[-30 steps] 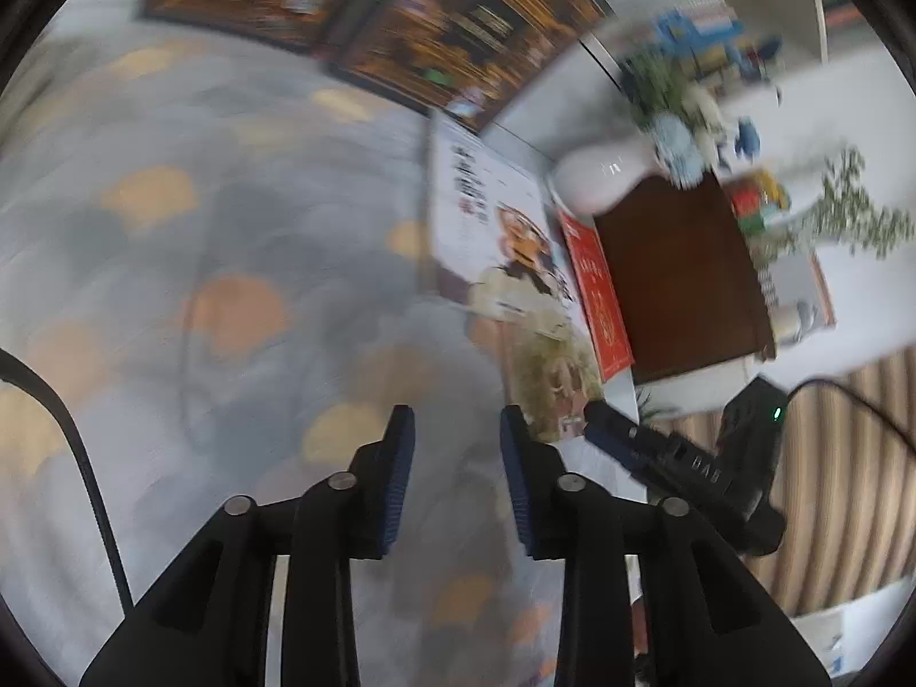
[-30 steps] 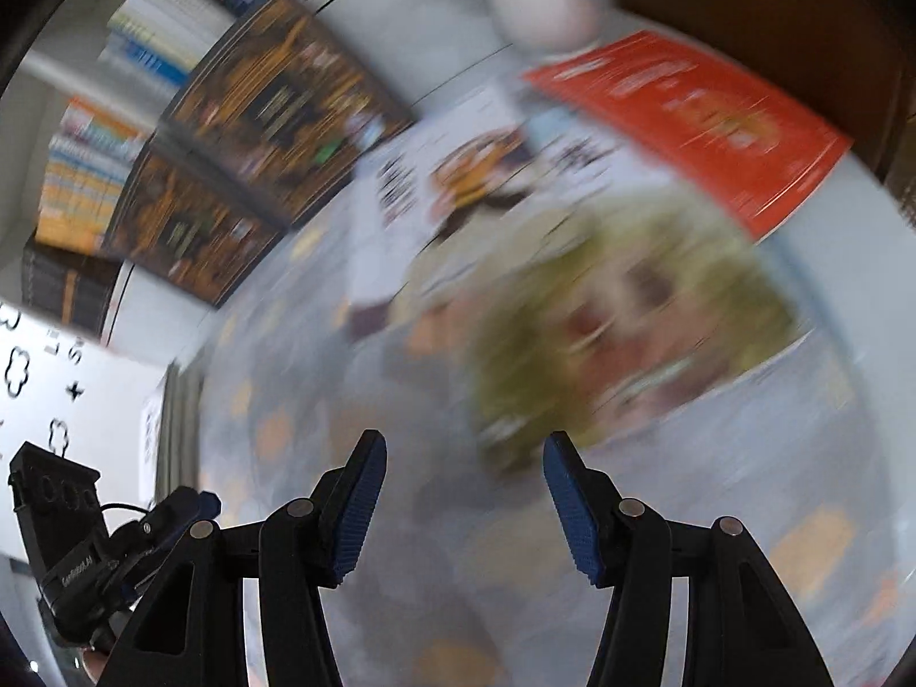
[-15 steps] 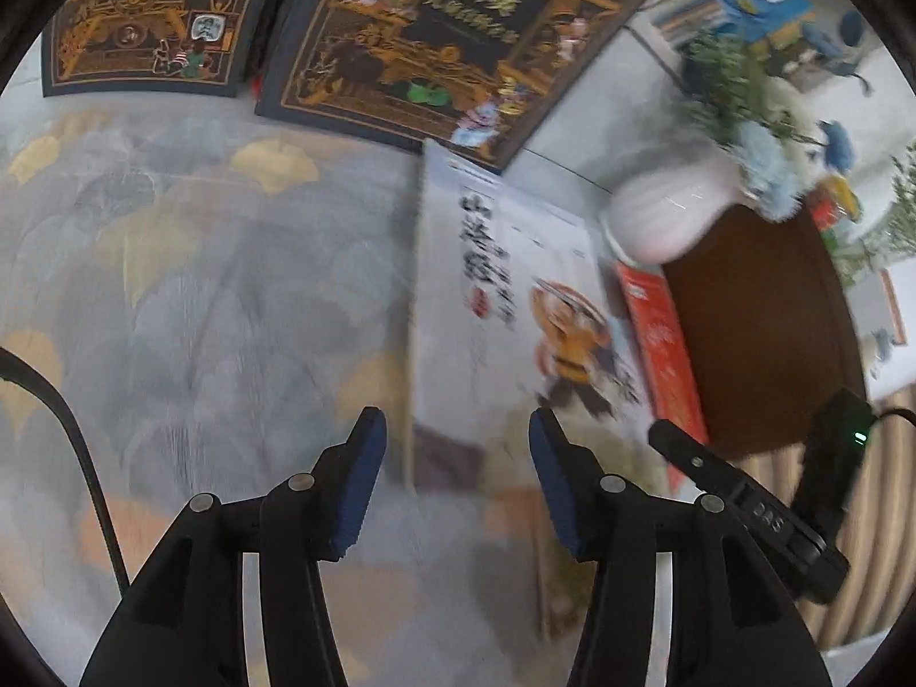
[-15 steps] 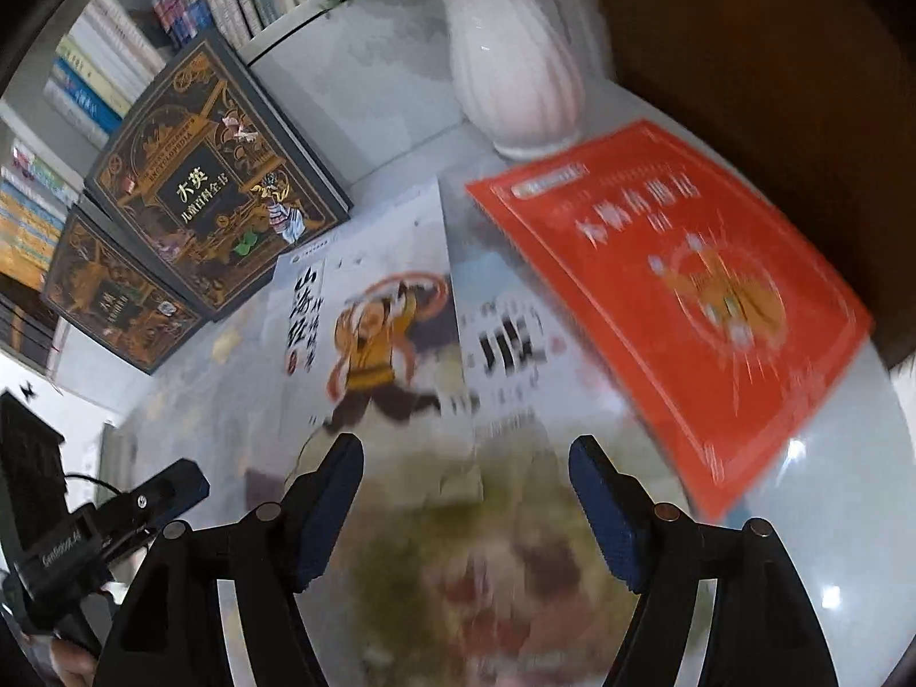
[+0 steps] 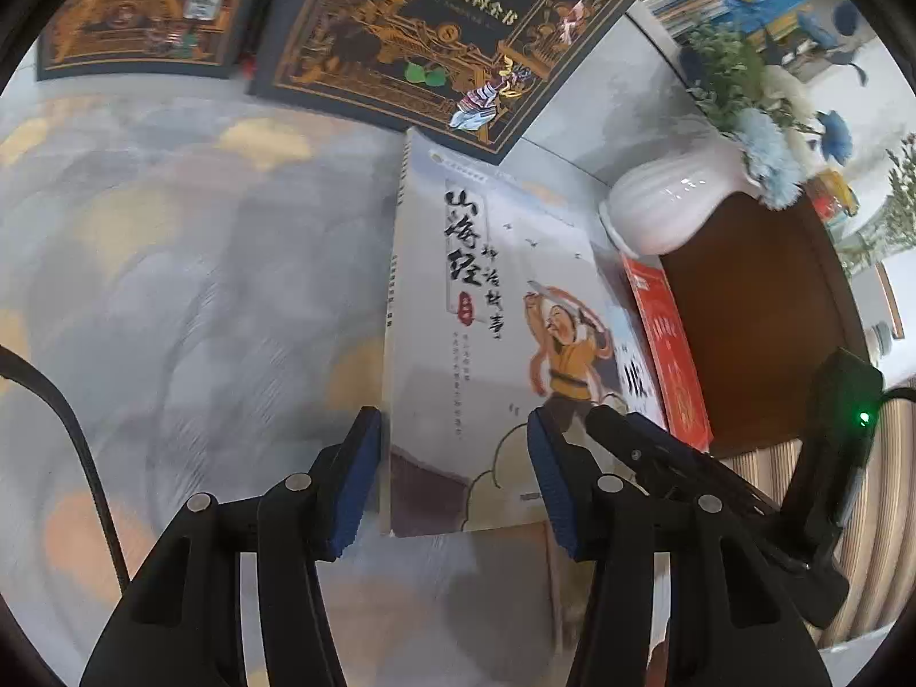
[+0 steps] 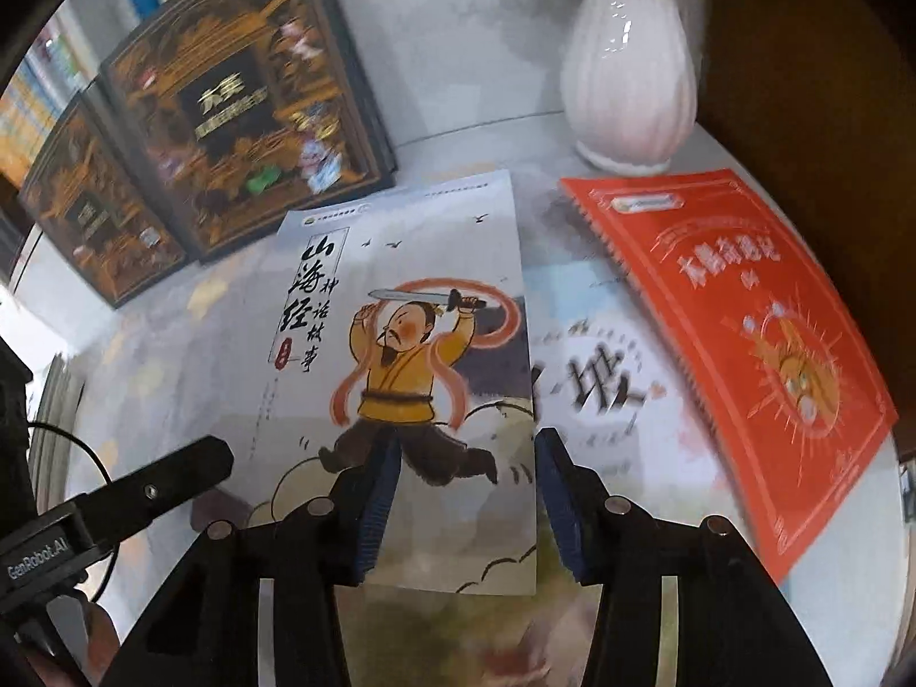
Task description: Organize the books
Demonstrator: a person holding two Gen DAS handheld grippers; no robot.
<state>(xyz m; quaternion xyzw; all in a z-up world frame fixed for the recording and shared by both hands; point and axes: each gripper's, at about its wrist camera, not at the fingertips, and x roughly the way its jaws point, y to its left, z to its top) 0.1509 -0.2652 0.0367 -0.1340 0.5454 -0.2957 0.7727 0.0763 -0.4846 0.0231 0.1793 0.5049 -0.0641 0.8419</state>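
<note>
Both grippers poised over a picture book on the desk

Left gripper (image 5: 452, 472) has its fingers apart astride the white book's (image 5: 486, 343) left edge; right gripper (image 6: 461, 506), fingers closing but not yet pressing, straddles its right edge. The book lies flat on the patterned desk (image 5: 200, 286), a red book (image 6: 744, 343) beside it.

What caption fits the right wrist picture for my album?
Right gripper closing over the sword-man storybook, red book and white vase beside it.
</note>
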